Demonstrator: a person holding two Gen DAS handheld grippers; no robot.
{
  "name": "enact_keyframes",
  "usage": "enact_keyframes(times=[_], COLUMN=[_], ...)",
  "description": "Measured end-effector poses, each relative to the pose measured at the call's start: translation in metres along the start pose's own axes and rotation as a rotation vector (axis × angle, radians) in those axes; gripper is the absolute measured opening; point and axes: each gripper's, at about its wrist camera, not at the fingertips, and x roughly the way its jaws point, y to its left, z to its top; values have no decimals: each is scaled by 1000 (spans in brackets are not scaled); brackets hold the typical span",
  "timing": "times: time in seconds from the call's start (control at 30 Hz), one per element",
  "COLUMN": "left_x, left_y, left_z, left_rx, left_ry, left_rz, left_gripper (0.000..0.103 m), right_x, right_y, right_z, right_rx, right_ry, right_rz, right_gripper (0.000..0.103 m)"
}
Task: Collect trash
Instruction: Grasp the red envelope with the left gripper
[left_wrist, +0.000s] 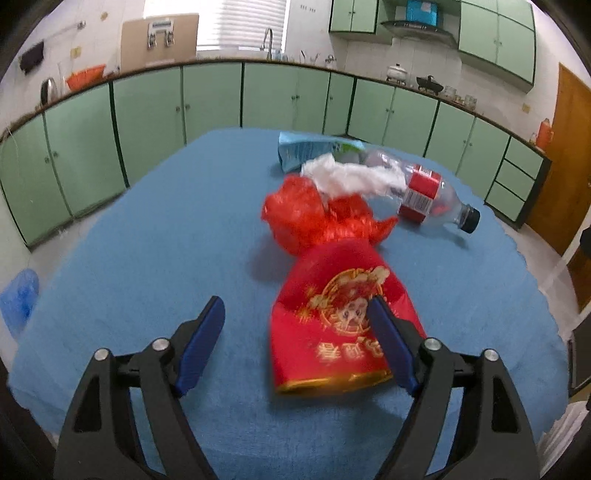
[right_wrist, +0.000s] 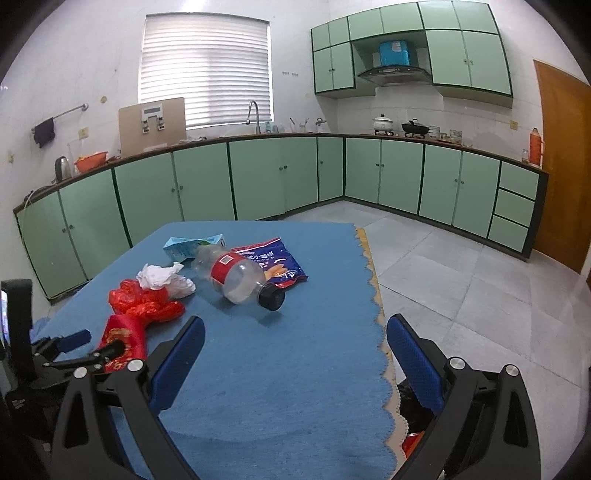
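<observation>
The left tool (left_wrist: 295, 306) hangs over the blue surface (left_wrist: 147, 258) with its jaws spread wide and nothing gripped; the red printed packet (left_wrist: 332, 317) lies flat just ahead, with one blue pad crossing in front of its right half and the other well off to its left. To take it cleanly, the tool likely needs to shift right so both pads straddle the packet, then come down low, since a flat packet gives little to pinch. Behind it sit the crumpled red plastic bag (left_wrist: 314, 218), white tissue (left_wrist: 351, 177), clear bottle (left_wrist: 424, 195) and a light blue carton (left_wrist: 303, 147). The right tool (right_wrist: 295, 354) is also wide and empty, near the surface's scalloped edge.
</observation>
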Motion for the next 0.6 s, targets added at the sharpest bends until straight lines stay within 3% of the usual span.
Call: enact_keyframes(times=[0.2,0.33,0.47,0.6], left_x=[5,-1,-7,-16], left_y=[3,-7,-15,-19], left_z=[-1,-3,-3,3], left_rx=[-76,-77,-67,-69], left_ry=[46,37,1,-37], left_rz=[-75,-111,-97,-98], left_gripper=[81,56,36,25], right_x=[-2,-1,-4,-5], right_y=[5,10,11,10], right_z=[1,2,3,4], right_rx=[-26,-37,-44,-45], right_ry=[-4,-10,-21,-26], right_rz=[-4,-7,-12,-18], right_gripper=[97,97,97,97])
